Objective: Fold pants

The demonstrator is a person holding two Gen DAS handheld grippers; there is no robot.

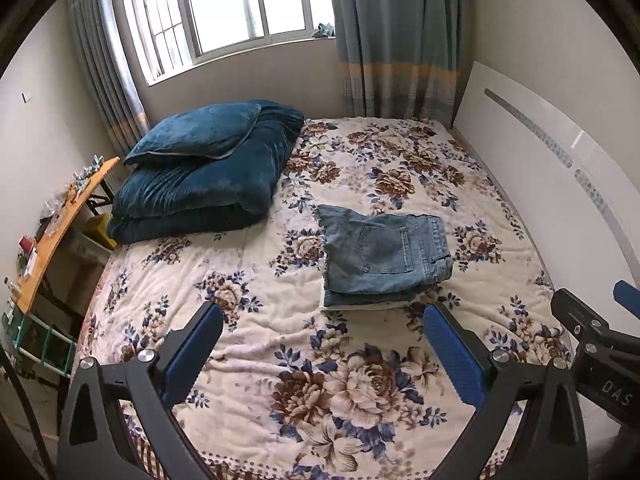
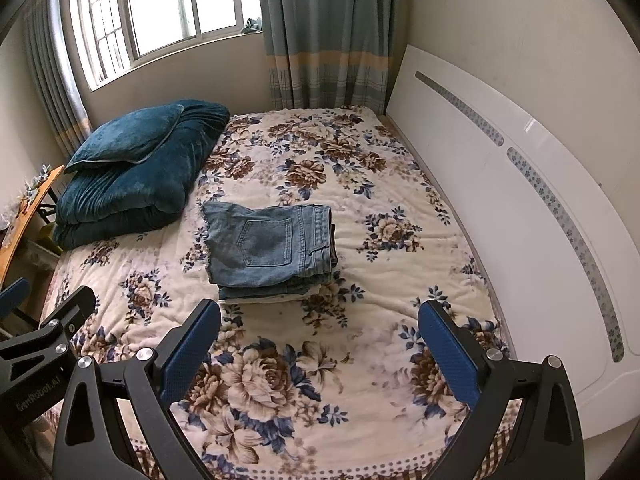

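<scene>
The pants (image 1: 384, 258) are light blue denim, folded into a compact, roughly square bundle of several layers, and they lie near the middle of the bed (image 1: 280, 360) on its floral cover of brown and blue blooms over cream. A back pocket faces up on the top layer, the waistband with its belt loops runs along the side toward the white headboard (image 1: 560, 184), and a frayed pale edge shows on the opposite side and along the near bottom layer. The stacked layers sit slightly offset, the lowest ones peeking out at the near edge. The left gripper (image 1: 324, 344) hangs above the near part of the bed with its blue-padded fingers spread wide, holding nothing and well short of the bundle. The right gripper (image 2: 320, 340) is likewise spread wide and empty, near the bundle's front edge but apart from it. A folded dark teal blanket (image 1: 200, 188) with a matching pillow (image 1: 196, 130) on top lies beside the pants, toward the window (image 1: 224, 4).
</scene>
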